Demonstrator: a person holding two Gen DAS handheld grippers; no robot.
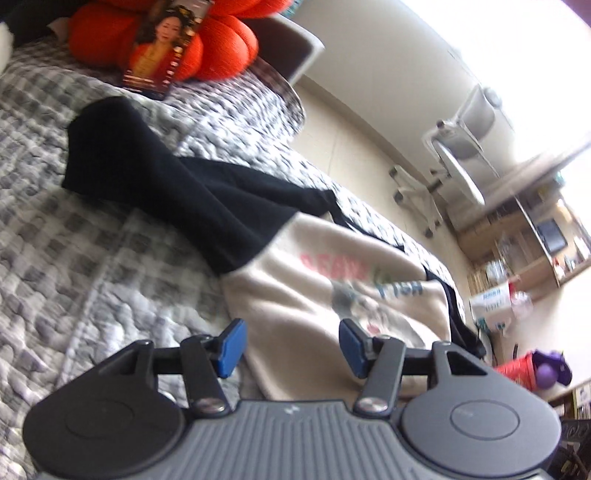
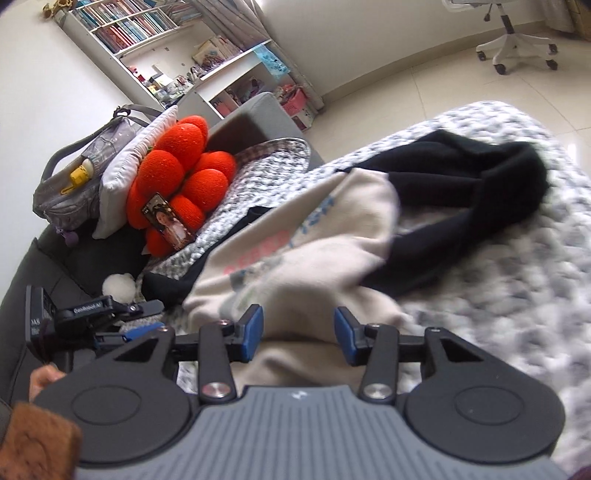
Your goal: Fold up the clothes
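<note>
A cream sweatshirt [image 1: 314, 280] with black sleeves [image 1: 166, 177] and coloured printed letters lies crumpled on a grey-and-white checked quilt [image 1: 74, 258]. My left gripper [image 1: 291, 345] hovers open over the cream body's near edge, its blue pads apart with nothing pinched between them. In the right wrist view the same sweatshirt [image 2: 314, 251] spreads ahead, one black sleeve [image 2: 461, 206] bunched at the far right. My right gripper [image 2: 299, 334] is open just above the cream fabric, pads clear of it. The left gripper's body [image 2: 110, 317] shows at the left edge.
An orange lobed cushion [image 2: 177, 173] with a picture card [image 2: 168, 221] leaning on it sits at the quilt's far end, beside a white pillow [image 2: 136, 158] and a grey bag [image 2: 74, 177]. An office chair [image 2: 513, 40] stands on the tiled floor. Shelves [image 2: 140, 29] line the wall.
</note>
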